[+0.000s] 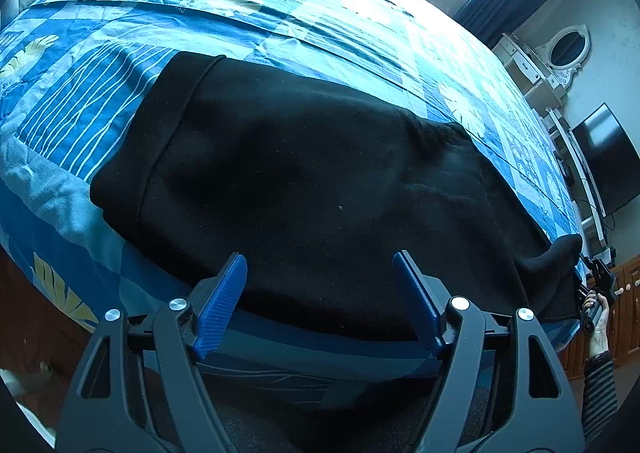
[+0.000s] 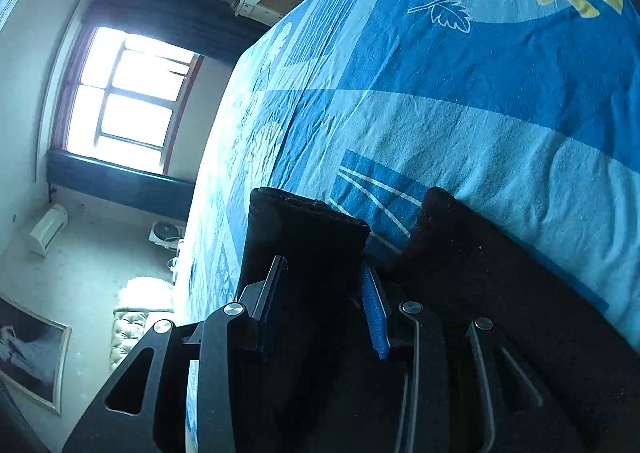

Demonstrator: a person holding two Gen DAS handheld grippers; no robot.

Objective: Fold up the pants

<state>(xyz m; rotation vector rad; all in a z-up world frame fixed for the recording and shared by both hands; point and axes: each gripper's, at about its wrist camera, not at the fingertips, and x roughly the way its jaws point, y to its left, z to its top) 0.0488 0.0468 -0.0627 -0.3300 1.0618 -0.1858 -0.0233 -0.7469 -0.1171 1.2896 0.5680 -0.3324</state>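
Black pants [image 1: 304,181] lie spread on a bed with a blue patterned cover [image 1: 280,13], waistband at the left. My left gripper [image 1: 320,273] is open and empty, its blue pads just above the pants' near edge. My right gripper [image 2: 320,277] is shut on the pants' leg end [image 2: 304,229], which stands up between the pads; the other leg end [image 2: 460,237] lies beside it on the right. In the left wrist view the right gripper [image 1: 600,277] holds a lifted leg end [image 1: 560,253] at the bed's far right edge.
The bed cover [image 2: 480,113] stretches past the pants. A window [image 2: 132,101] with dark curtains, a white dresser with an oval mirror [image 1: 564,49] and a wall TV [image 1: 608,165] stand beyond the bed. Wooden cabinets [image 1: 628,293] are at the right.
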